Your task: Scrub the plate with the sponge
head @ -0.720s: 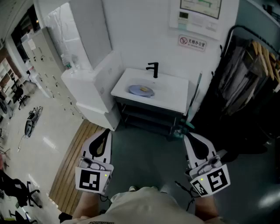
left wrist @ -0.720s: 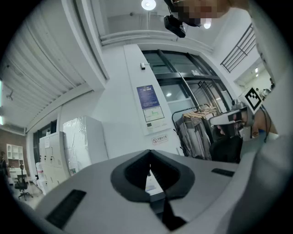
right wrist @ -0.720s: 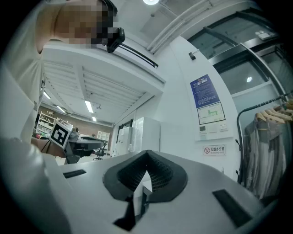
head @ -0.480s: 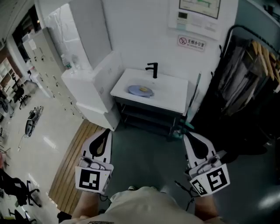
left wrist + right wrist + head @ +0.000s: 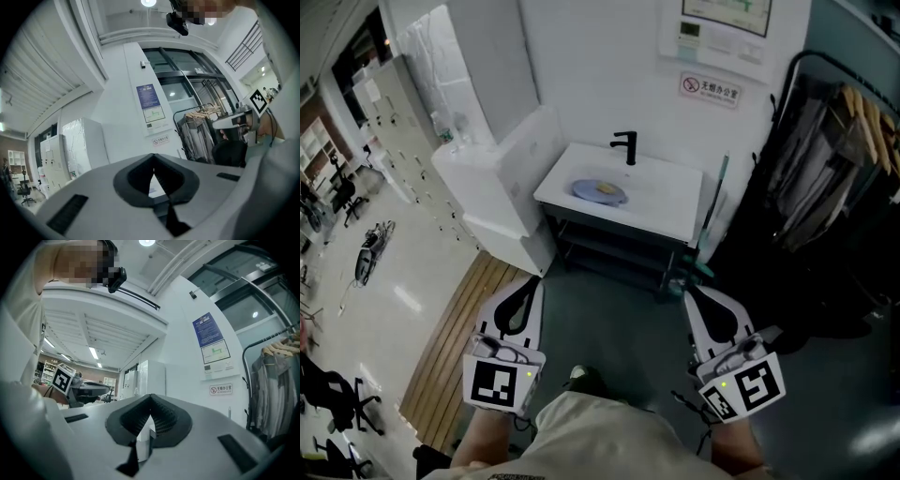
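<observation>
A blue plate (image 5: 599, 190) with a small yellow sponge (image 5: 607, 188) on it lies on the white sink counter (image 5: 666, 204), far ahead in the head view. A black tap (image 5: 626, 146) stands behind it. My left gripper (image 5: 523, 289) and right gripper (image 5: 700, 295) are held low in front of the person, well short of the counter, both shut with nothing between the jaws. In the left gripper view the left gripper (image 5: 153, 161) points up at the wall; in the right gripper view the right gripper (image 5: 151, 403) does the same.
A white cabinet (image 5: 502, 192) stands left of the counter. A rack of hanging clothes (image 5: 839, 159) fills the right side. A green-handled tool (image 5: 709, 225) leans at the counter's right end. Wooden slats (image 5: 459, 347) cover the floor at the left.
The view has shifted slightly forward; a shoe now shows below between the grippers. The right gripper has drifted a little left. Both stay shut.
</observation>
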### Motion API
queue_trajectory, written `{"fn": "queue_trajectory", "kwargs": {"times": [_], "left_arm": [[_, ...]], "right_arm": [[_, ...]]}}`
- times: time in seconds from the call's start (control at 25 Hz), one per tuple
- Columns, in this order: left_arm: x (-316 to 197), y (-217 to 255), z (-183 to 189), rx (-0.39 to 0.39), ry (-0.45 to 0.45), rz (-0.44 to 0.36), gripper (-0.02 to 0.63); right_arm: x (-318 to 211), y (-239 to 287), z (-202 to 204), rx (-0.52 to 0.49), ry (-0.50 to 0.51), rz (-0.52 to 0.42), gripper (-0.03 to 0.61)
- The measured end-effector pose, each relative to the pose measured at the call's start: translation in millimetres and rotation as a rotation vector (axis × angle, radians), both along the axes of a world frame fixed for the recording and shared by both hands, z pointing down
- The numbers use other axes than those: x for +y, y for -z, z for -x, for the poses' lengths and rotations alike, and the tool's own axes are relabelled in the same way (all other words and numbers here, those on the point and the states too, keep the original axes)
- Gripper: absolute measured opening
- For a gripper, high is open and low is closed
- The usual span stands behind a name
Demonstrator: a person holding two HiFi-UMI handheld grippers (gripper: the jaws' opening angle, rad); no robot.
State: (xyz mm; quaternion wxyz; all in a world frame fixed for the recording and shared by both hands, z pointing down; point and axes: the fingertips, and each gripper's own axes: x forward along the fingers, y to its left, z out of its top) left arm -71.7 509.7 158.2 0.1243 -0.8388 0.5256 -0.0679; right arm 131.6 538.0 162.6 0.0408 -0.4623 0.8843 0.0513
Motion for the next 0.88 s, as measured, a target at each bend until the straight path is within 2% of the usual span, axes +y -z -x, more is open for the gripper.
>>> {"fn": "queue_trajectory", "kwargs": {"times": [0.44, 0.88], "left_arm": [[-45.6, -22.9, 1.5, 0.019, 0.008, -0.012, 0.006], [-164.1, -43.2, 23.9, 0.022, -0.018, 0.04, 0.006]], "right_arm": [[-46.9, -27.7, 5.3, 0.01, 0.011, 0.0, 0.006], [-162.3, -47.6, 30.0, 0.05, -0.017, 0.066, 0.006]]}}
